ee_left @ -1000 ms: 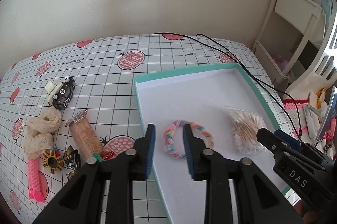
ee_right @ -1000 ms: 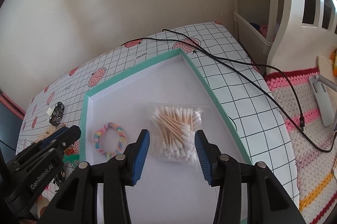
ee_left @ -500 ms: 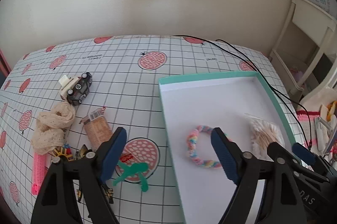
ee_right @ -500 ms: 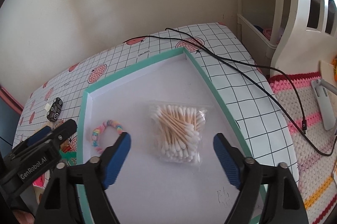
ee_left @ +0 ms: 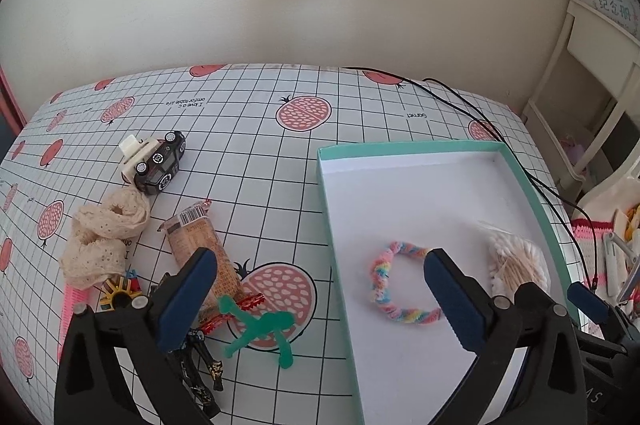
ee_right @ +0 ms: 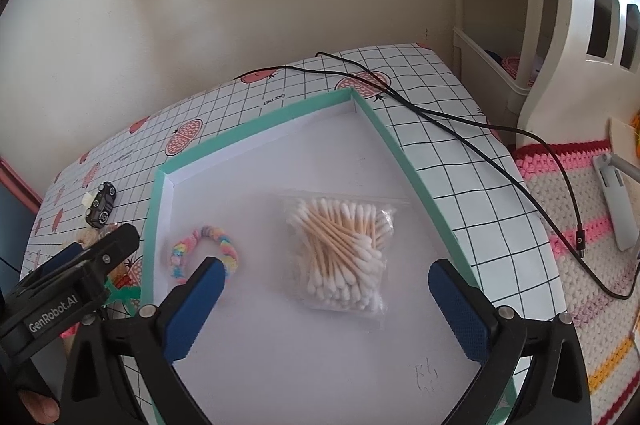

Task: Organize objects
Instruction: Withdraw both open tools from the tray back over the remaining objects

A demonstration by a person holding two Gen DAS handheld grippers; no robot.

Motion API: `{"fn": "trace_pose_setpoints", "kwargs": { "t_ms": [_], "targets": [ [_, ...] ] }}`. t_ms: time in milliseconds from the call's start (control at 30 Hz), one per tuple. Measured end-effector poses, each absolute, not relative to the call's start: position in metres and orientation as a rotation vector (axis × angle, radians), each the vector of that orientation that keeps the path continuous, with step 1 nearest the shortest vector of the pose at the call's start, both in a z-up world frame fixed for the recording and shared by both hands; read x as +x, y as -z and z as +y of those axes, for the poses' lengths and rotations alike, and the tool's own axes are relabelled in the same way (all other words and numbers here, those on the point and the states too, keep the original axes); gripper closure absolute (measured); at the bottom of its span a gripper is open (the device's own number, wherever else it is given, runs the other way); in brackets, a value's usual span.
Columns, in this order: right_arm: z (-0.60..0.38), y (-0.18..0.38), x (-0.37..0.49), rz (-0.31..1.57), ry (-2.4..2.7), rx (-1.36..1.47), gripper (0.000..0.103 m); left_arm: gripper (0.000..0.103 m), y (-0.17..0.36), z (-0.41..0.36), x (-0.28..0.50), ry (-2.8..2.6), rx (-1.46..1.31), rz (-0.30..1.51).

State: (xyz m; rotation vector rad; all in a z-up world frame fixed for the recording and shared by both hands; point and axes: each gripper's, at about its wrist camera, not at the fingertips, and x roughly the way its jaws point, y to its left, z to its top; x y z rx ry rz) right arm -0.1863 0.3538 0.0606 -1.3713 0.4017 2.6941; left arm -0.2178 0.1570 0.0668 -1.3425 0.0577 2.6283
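Left claw (ee_left: 320,299) gapes; pastel braided ring (ee_left: 396,285) lies in tray (ee_left: 404,148)

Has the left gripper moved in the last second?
Yes. The left gripper has opened and shifted left: its fingers now straddle the teal box's left wall.

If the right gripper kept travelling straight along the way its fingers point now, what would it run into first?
Most likely the bag of cotton swabs, which lies on the white floor of the teal box, centred between the open fingers of the right gripper. Nothing shows between them, though depth is hard to judge in this fisheye view.
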Motion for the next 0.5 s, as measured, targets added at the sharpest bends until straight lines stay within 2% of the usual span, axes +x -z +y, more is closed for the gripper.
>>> {"fn": "trace_pose_setpoints", "kwargs": {
  "t_ms": [500],
  "targets": [
    [0.316,-0.107,-0.168,0.321,-2.825,-1.247,0.0,0.0,-0.118,0.099,-0.2,-2.687,-1.244,0.002]
  ]
}}
